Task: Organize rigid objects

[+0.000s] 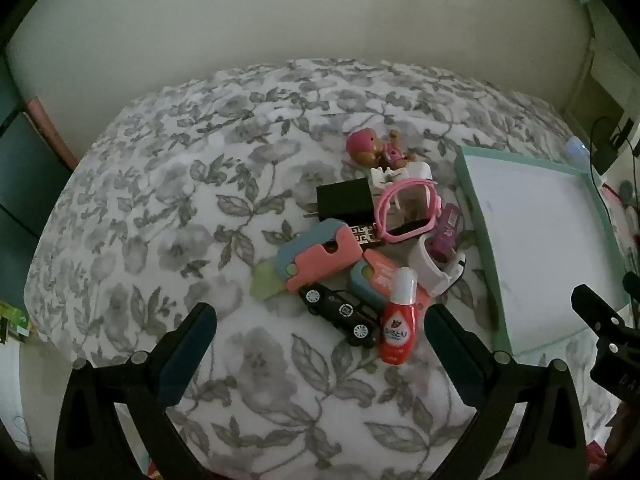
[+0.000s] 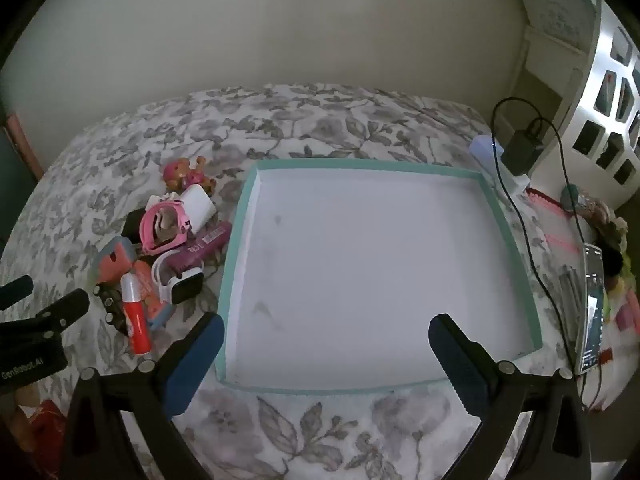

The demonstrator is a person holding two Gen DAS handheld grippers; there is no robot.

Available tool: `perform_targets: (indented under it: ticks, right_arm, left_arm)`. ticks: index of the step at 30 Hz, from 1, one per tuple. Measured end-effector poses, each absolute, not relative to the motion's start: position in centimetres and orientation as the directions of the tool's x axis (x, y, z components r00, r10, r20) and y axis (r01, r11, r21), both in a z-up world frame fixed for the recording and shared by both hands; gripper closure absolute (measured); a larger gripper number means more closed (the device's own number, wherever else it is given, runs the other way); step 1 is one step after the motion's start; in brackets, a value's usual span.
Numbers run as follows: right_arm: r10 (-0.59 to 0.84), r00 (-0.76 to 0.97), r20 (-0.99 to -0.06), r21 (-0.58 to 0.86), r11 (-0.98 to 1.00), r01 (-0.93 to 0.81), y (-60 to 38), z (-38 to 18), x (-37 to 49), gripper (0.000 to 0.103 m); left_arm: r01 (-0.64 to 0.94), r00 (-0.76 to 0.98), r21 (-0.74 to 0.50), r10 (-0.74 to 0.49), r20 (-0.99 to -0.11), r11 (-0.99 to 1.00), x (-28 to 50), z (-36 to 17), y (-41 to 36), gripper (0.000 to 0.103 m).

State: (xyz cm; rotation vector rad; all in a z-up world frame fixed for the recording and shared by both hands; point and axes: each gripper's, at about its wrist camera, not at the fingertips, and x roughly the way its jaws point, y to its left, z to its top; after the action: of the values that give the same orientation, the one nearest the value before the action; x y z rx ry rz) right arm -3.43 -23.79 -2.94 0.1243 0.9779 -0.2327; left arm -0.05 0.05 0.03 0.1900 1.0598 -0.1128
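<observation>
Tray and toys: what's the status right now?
Both grippers open, empty. Tray empty; toy pile beside it, untouched. Nothing blocking.

- A shallow tray [image 2: 516,240] with a mint-green rim and bare white floor lies flat on the floral bedspread, to the right of the pile.
- A red squeeze bottle [image 1: 396,320] with a white cap lies at the near edge of the pile, leaning on a black toy car [image 1: 344,312] that lies on its side.
- Two pink-and-blue plastic cases [image 1: 316,256] overlap in the middle.
- A pink-strapped watch [image 1: 404,208] sits on a black charger block [image 1: 346,198].
- A white smartwatch [image 2: 182,280] rests just beside the tray, touching a purple tube [image 2: 206,242].
- A small doll [image 1: 372,146] with a pink head lies at the far end.
</observation>
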Motion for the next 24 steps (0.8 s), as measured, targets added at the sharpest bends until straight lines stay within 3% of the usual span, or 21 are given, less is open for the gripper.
perform_targets:
  ticks: [15, 24]
  right_arm:
    - [-0.150, 0.518, -0.842, -0.020, 0.968, 0.249, -23.6, -3.2, -3.2, 0.000]
    - [-0.158, 0.515, -0.843, -0.031, 0.969, 0.246, -23.4, -3.3, -3.2, 0.000]
  left_arm:
    - [0.149, 0.413, -0.003, -0.065, -0.908, 0.989, 0.4, -0.4, 0.5, 0.000]
    - [0.128, 0.404, -0.001, -0.053, -0.913, 0.992, 0.7, -0.7, 0.8, 0.000]
